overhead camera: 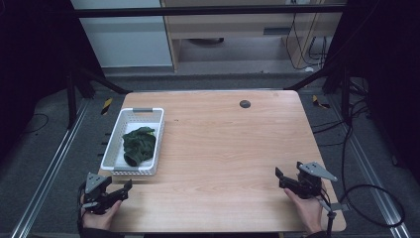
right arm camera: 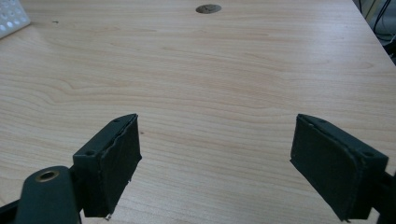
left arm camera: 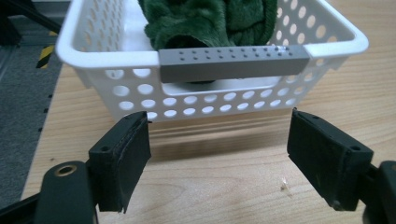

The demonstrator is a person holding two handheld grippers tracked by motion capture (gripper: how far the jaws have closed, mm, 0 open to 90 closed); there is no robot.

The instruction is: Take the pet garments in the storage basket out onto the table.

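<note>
The green cloth (overhead camera: 139, 146) lies inside the white basket (overhead camera: 157, 144) on the desk (overhead camera: 223, 148), so stowing looks done. I hold my left gripper (left arm camera: 218, 161) spread and empty just before the basket's grey handle (left arm camera: 233, 63), my right gripper (right arm camera: 217, 165) spread over bare desk.

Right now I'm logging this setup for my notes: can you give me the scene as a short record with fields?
surface: wooden table
container: white perforated basket with grey handles, at the table's left side
contents: dark green cloth bunched inside the basket
left gripper: fingers open, nothing between them, facing the basket's near end
right gripper: fingers open, over bare wood
other: round dark grommet near the far edge
</note>
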